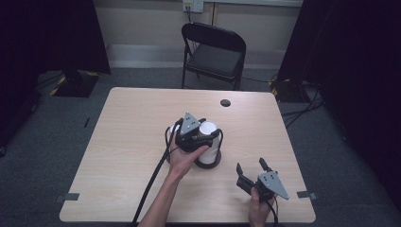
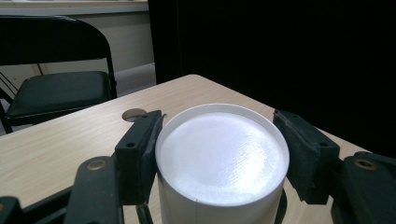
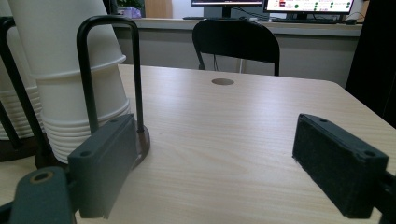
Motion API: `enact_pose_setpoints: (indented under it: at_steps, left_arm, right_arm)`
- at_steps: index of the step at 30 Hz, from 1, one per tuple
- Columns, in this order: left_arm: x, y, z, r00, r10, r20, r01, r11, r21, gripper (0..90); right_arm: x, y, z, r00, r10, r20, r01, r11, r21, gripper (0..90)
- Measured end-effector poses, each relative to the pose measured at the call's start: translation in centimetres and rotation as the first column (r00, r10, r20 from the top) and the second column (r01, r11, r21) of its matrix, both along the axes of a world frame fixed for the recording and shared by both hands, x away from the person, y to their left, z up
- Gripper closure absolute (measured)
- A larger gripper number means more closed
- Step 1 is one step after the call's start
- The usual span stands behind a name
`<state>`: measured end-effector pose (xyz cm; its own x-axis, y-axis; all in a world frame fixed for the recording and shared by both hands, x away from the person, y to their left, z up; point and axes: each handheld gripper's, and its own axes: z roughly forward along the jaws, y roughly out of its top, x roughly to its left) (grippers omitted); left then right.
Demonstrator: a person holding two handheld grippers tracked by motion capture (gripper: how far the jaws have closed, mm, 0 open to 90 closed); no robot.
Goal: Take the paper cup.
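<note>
White paper cups (image 3: 70, 70) stacked upside down, upright in a black wire holder (image 3: 109, 70) on a dark round base, top cup (image 2: 222, 158) stood between the left gripper's (image 2: 219, 149) jaws, left of the right gripper (image 1: 249, 167)

Light wood tabletop (image 1: 132, 142), round cable hole (image 1: 225, 102) near far edge. Black cup holder (image 3: 140, 140) with stacked white cups (image 1: 208, 142) standing mid-table.

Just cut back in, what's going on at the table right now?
A person is working a stack of white paper cups held upside down in a black wire cup holder near the table's middle. The left gripper has its jaws on either side of the top cup, pads close to its sides; whether they grip is unclear. The right gripper sits open toward the table's near right corner, holding nothing.
</note>
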<state>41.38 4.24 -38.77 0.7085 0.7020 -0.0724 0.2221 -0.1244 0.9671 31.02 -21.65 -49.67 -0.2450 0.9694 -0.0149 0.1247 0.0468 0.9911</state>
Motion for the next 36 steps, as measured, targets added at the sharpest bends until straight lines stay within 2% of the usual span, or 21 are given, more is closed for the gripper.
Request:
enact_pose_setpoints:
  at_steps: [4, 8, 10, 14, 23, 26, 30, 33, 36]
  left_arm:
    - [-0.1, 0.3, 0.5, 0.9998, 0.008, 0.017, -0.008, 0.9996, -0.025, 35.5]
    - [0.0, 0.3, 0.9, 0.9998, 0.008, 0.019, -0.008, 0.9999, -0.010, 35.5]
    - [0.0, 0.3, 1.1, 0.9997, 0.003, 0.023, -0.002, 0.9998, -0.019, 35.6]
    - [0.0, 0.1, 1.4, 0.9996, 0.000, 0.029, 0.000, 1.0000, -0.010, 35.6]
    - [-0.1, 0.3, 1.8, 0.9990, -0.001, 0.044, 0.003, 0.9995, -0.032, 35.6]
    - [-0.1, 0.2, 1.9, 0.9977, -0.001, 0.067, 0.002, 0.9998, -0.021, 35.7]
    - [-0.2, 0.2, 2.2, 0.9970, 0.005, 0.077, -0.003, 0.9997, -0.023, 35.7]
    - [-0.2, 0.2, 2.5, 0.9966, 0.001, 0.083, 0.000, 1.0000, -0.009, 35.7]
    - [-0.2, 0.3, 2.7, 0.9967, 0.000, 0.081, 0.001, 0.9998, -0.019, 35.7]
  right_arm:
    - [0.0, 0.0, 0.0, 1.0000, -0.001, -0.001, 0.001, 1.000, -0.002, 13.4]
    - [0.1, 0.0, 0.0, 1.0000, 0.001, -0.002, -0.001, 1.000, -0.005, 13.5]
    - [0.1, 0.0, 0.0, 1.0000, 0.001, -0.002, -0.001, 1.000, -0.004, 13.5]
    - [0.1, 0.0, 0.0, 1.0000, 0.002, -0.001, -0.002, 1.000, -0.004, 13.5]
    - [0.0, 0.0, 0.0, 1.0000, 0.002, -0.003, -0.002, 1.000, -0.002, 13.5]
    - [0.0, 0.0, 0.0, 1.0000, 0.002, -0.003, -0.002, 1.000, -0.003, 13.5]
    - [0.0, 0.0, 0.0, 1.0000, 0.002, -0.002, -0.002, 1.000, -0.003, 13.5]
    - [0.0, 0.0, 0.0, 1.0000, 0.002, -0.001, -0.002, 1.000, -0.002, 13.5]
    - [0.0, 0.0, 0.0, 1.0000, 0.003, -0.001, -0.003, 1.000, -0.001, 13.5]
